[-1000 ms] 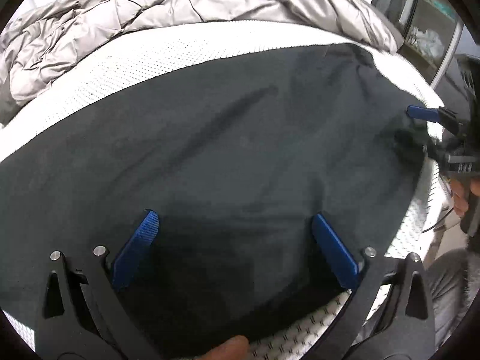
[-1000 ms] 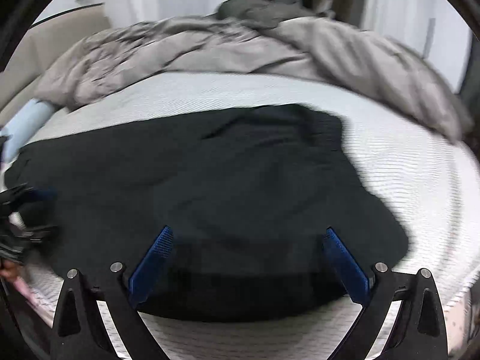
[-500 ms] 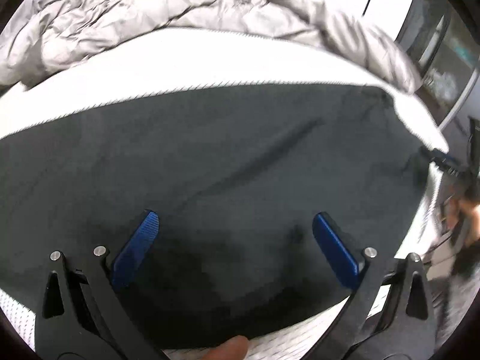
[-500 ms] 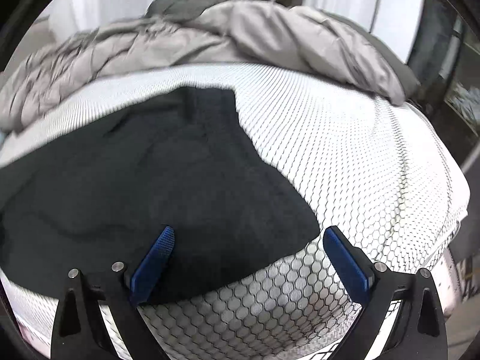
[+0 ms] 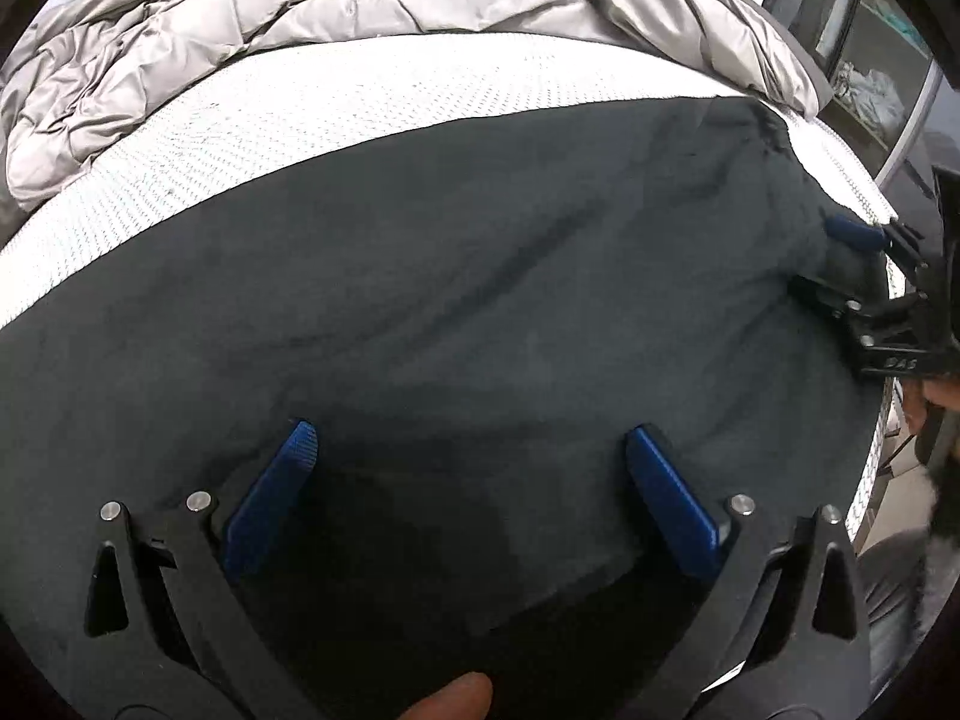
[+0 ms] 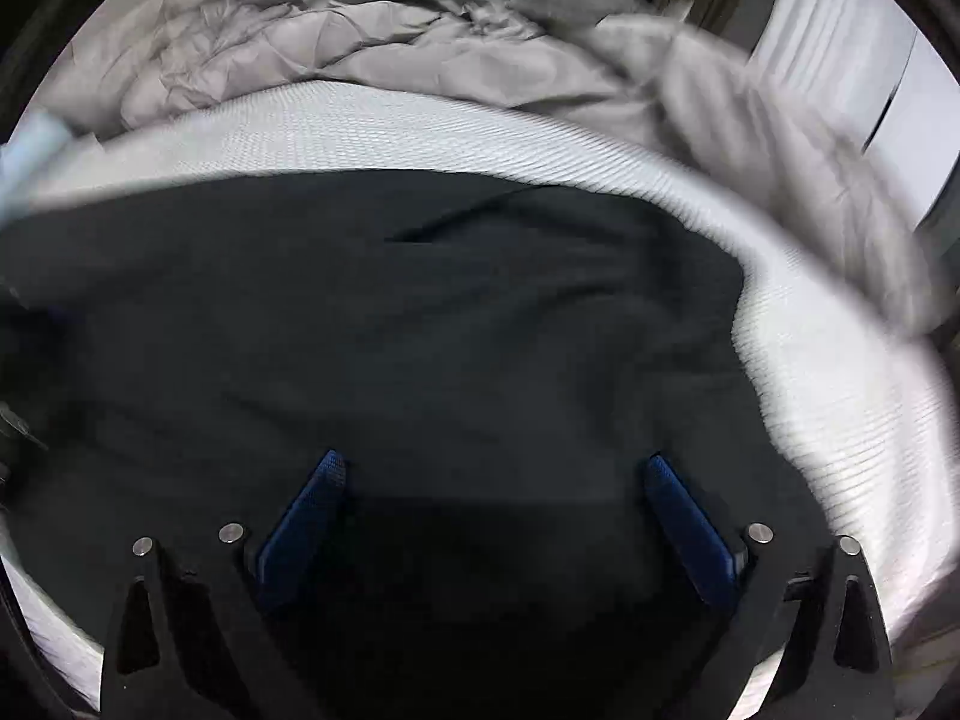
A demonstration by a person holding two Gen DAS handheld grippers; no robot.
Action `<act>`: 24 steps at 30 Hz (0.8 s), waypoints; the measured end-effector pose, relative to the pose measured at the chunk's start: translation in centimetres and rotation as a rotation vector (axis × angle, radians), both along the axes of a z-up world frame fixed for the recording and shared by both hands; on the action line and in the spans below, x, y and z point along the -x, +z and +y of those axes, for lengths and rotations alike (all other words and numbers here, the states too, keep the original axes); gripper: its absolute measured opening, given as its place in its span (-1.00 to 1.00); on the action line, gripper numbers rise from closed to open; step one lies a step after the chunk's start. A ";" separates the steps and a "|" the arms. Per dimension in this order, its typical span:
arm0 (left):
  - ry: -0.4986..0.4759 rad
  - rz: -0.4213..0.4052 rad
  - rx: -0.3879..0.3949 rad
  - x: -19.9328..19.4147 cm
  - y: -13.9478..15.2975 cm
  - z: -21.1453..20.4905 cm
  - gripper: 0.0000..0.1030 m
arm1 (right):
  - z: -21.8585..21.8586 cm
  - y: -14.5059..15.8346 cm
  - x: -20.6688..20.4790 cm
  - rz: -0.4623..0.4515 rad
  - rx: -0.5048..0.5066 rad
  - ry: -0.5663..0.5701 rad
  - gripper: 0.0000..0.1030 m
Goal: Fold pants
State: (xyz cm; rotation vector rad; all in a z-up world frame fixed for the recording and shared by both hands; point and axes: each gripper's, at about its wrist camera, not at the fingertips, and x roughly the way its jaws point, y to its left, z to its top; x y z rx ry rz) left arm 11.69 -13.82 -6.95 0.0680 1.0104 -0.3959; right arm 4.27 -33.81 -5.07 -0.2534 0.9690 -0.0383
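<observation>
Dark pants [image 5: 450, 300] lie spread on the bed [image 5: 300, 102]; left gripper [image 5: 468, 450] and right gripper [image 6: 492, 468] hover above, jaws apart, holding nothing.

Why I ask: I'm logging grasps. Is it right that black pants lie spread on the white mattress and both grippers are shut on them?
Not quite. The pants do lie spread on the mattress, but the left gripper and right gripper are open, jaws wide apart, as each wrist view shows.
</observation>
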 end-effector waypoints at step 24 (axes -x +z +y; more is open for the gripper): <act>-0.015 -0.007 -0.030 6.8 1.0 8.7 0.99 | 2.4 0.3 1.8 0.026 -0.002 0.150 0.97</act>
